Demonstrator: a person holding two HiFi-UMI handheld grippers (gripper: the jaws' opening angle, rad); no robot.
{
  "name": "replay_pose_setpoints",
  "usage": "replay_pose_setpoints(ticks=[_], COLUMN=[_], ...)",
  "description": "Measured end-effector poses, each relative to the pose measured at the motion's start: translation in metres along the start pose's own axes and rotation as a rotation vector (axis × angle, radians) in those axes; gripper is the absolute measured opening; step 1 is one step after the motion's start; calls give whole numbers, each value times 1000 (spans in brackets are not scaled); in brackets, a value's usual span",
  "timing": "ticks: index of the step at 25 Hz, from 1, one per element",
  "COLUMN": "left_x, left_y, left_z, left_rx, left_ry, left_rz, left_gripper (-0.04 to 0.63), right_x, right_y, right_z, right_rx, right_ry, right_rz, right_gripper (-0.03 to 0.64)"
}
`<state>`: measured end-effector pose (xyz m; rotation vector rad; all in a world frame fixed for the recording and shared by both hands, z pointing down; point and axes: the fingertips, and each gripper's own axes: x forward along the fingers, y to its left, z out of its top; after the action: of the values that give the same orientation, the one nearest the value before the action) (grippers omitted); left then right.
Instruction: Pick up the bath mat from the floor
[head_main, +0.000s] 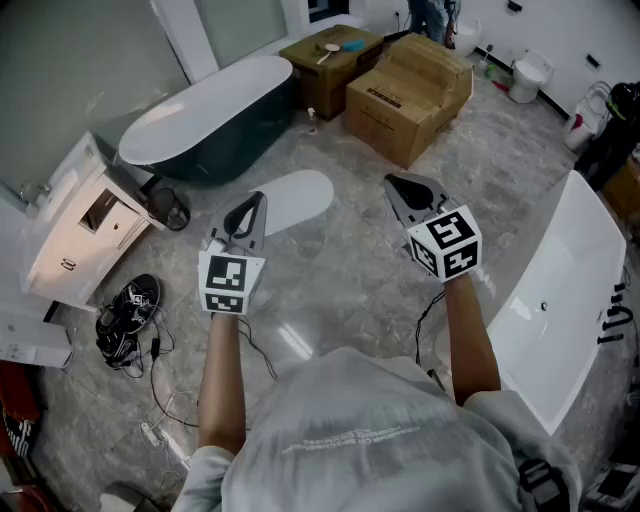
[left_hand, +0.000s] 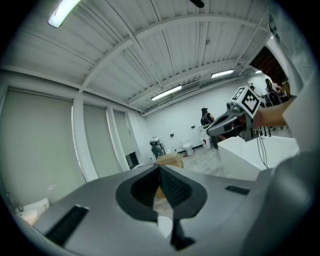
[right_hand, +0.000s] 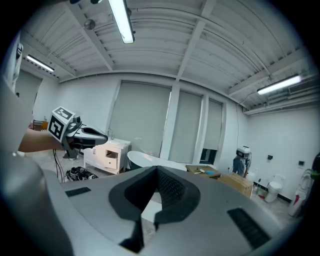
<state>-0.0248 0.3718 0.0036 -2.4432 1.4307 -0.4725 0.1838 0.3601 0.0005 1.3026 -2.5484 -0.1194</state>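
The bath mat (head_main: 297, 197) is a white oval lying flat on the grey marble floor, in front of the dark bathtub. My left gripper (head_main: 258, 198) is held up in the air with its tips over the mat's near left edge; its jaws are shut with nothing between them. My right gripper (head_main: 392, 183) hovers to the right of the mat, also shut and empty. In the left gripper view the jaws (left_hand: 160, 169) meet at their tips, and the right gripper (left_hand: 223, 124) shows across from them. The right gripper view shows its jaws (right_hand: 157, 170) closed, with the left gripper (right_hand: 75, 133) off to the left.
A dark freestanding bathtub (head_main: 207, 120) stands behind the mat. A white cabinet (head_main: 78, 228) and a tangle of black shoes and cables (head_main: 128, 315) are at the left. Cardboard boxes (head_main: 412, 95) sit at the back, and a white tub (head_main: 560, 300) at the right.
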Motion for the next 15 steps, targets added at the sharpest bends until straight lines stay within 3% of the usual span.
replay_pose_setpoints(ticks=[15], left_x=[43], left_y=[-26], left_z=[-14], left_rx=[-34], left_ry=[66], left_rz=[37], left_gripper=[18], right_x=[13], right_y=[-56], right_z=[-33], right_rx=[59], right_ry=[-4], right_rz=[73], right_gripper=[14])
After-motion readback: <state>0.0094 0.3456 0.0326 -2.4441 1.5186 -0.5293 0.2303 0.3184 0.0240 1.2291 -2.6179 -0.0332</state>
